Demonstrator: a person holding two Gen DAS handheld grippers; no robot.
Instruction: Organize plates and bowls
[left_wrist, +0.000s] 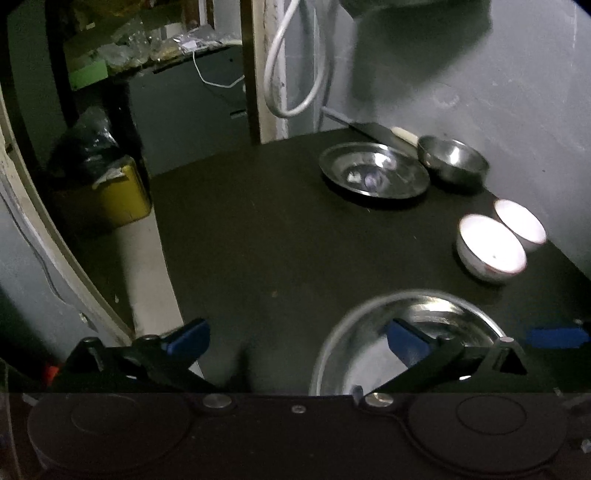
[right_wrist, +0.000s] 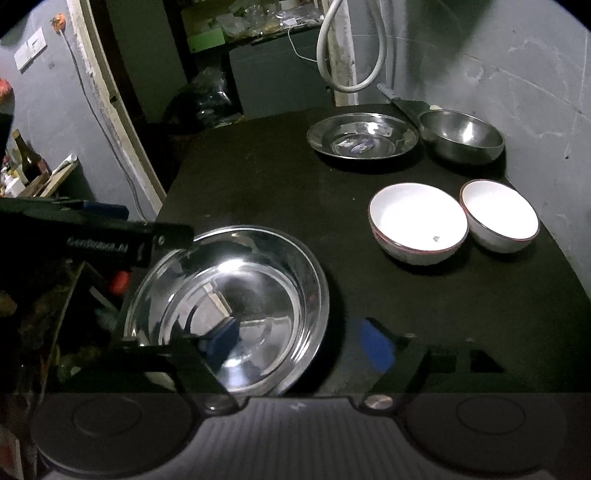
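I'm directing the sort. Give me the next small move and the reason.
Probably close the right gripper on the near steel plate's rim. Its open jaws straddle that edge, the left gripper is open and empty, and a matching steel plate sits at the back.

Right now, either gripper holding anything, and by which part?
Nothing is held. Left gripper and right gripper are open, fingers astride the steel plate's rim without pressing it.

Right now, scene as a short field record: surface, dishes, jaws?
surface: dark table
near dish: steel plate, front left, upright
far dishes: second steel plate beside steel bowl, by the wall
white bowls: two, side by side, empty
left gripper: jaws open, nothing between them
right gripper: jaws open, straddling near plate's rim
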